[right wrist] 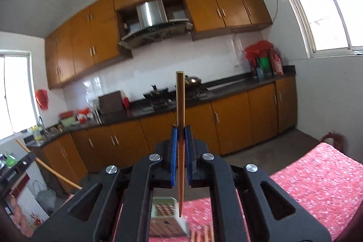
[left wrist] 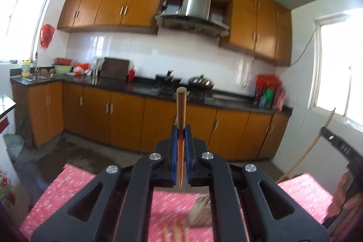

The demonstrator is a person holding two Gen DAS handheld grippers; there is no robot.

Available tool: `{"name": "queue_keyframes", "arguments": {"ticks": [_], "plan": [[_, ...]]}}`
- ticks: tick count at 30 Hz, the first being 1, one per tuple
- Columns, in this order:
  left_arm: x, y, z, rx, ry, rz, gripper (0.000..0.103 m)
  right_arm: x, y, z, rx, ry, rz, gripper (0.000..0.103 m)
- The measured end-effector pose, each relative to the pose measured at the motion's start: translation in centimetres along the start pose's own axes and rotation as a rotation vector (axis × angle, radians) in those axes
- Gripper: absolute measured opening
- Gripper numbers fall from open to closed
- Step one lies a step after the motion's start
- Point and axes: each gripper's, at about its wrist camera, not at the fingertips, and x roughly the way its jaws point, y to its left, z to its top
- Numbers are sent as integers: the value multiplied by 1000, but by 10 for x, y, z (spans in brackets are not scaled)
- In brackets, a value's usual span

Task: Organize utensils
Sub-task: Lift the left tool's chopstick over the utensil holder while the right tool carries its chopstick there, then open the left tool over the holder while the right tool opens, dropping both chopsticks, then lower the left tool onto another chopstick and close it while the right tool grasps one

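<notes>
The red floral tablecloth (left wrist: 74,183) spread across the bottom of both views, with a perforated utensil holder (right wrist: 165,219) low at center in my right view beside loose chopsticks (right wrist: 204,234). My left gripper (left wrist: 181,135) was clenched on a chopstick (left wrist: 181,110) standing upright at frame center. My right gripper (right wrist: 181,135) likewise pinched its own chopstick (right wrist: 180,101), its tip hanging just above the holder.

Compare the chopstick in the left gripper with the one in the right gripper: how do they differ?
The left gripper clamps its chopstick nearer the blunt end, so less sticks out above; the right gripper's chopstick reaches higher. The left one looks darker reddish-brown, the right one paler, yellower. Both stand upright, tips down, pinched between blue pads above the pink tablecloth.
</notes>
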Motion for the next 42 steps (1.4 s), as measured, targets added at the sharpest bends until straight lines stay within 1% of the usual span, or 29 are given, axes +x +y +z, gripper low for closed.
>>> {"name": "queue_keyframes", "arguments": {"ticks": [3,6,10,13,15,16,17,19,20,22,24,27,28,29,30,32,33,34,35,37,41,42], "plan": [[10,-18,-3,-13,-12,-27,8,14,12,-11,-19,1,7,7],[29,-31,-16,-18,39,-54,8,32,15,-30,-36,46,-3,7],[55,-38,-44,-12,137,-75,8,46,10,-53,-30,132,-12,8],[69,-35,-58,-16,188,-78,8,53,7,-62,-20,170,-13,8],[74,-32,-62,-22,204,-78,8,54,6,-62,-12,181,-4,9],[75,-30,-63,-24,203,-75,8,53,6,-62,-14,183,-2,13],[74,-28,-64,-26,200,-70,9,52,8,-61,-18,179,-5,23],[72,-25,-61,-32,191,-65,14,45,6,-55,-19,158,-9,37],[69,-22,-59,-36,182,-60,18,43,5,-52,-18,149,-10,38],[58,-15,-57,-50,159,-47,30,34,0,-45,-5,131,-18,38],[50,-6,-53,-68,138,-33,32,27,-9,-41,7,120,-36,38],[34,11,-51,-85,112,5,35,17,-28,-45,20,144,-98,38],[29,17,-51,-88,107,19,36,15,-37,-51,19,169,-127,38],[22,27,-56,-89,111,53,36,15,-43,-58,17,195,-146,38],[17,33,-59,-89,116,70,36,16,-52,-70,10,247,-167,38],[11,50,-77,-81,162,114,36,22,-66,-101,-12,380,-178,37],[10,58,-88,-73,190,134,36,26,-72,-121,-22,458,-169,35],[11,64,-102,-57,233,152,36,28,-76,-134,-26,506,-159,29],[12,70,-115,-48,274,160,36,29,-82,-161,-28,592,-140,24],[14,80,-144,-41,361,166,35,27,-85,-196,-22,692,-103,21],[14,88,-196,-54,500,136,34,17,-81,-241,-32,786,-78,21],[14,88,-204,-55,520,131,34,16,-80,-249,-32,804,-75,21]]}}
